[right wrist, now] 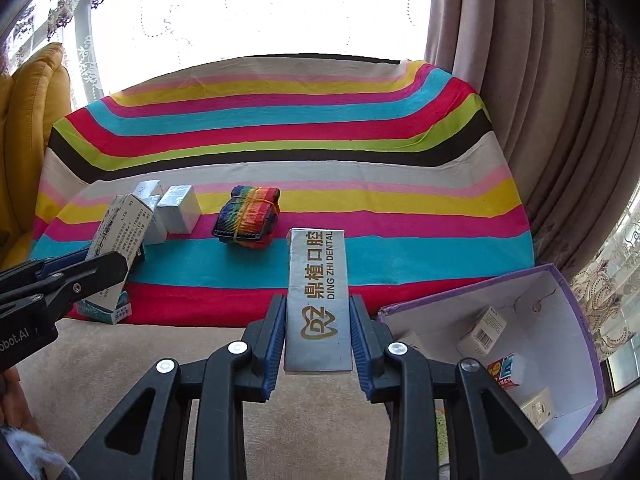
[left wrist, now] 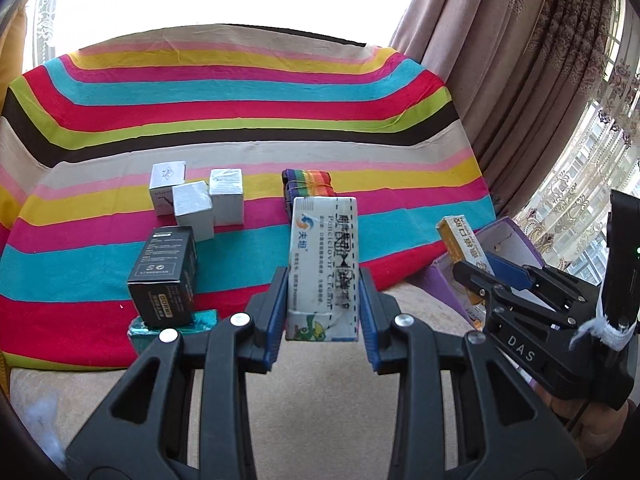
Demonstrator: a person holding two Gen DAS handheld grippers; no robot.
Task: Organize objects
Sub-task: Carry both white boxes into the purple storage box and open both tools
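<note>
My left gripper [left wrist: 323,280] is shut on a white and blue medicine box [left wrist: 324,264], held upright above the striped cloth [left wrist: 240,92]. In the right wrist view the same gripper [right wrist: 104,268] and box [right wrist: 120,236] show at the left. My right gripper [right wrist: 318,304] is shut on a long silver box [right wrist: 318,300] printed DING ZHI DENTAL. From the left wrist view, the right gripper [left wrist: 478,266] sits at the right with that box's yellow and white side [left wrist: 460,240] showing. An open purple box [right wrist: 580,320] lies just right of the right gripper.
Three small white cubes [left wrist: 192,208], a black box [left wrist: 164,276] on a teal box [left wrist: 176,328] and a rainbow strap bundle [right wrist: 248,216] sit on the cloth. Several small boxes [right wrist: 482,332] lie inside the purple box. Curtains [right wrist: 540,100] hang at the right, a yellow cushion [right wrist: 32,140] at the left.
</note>
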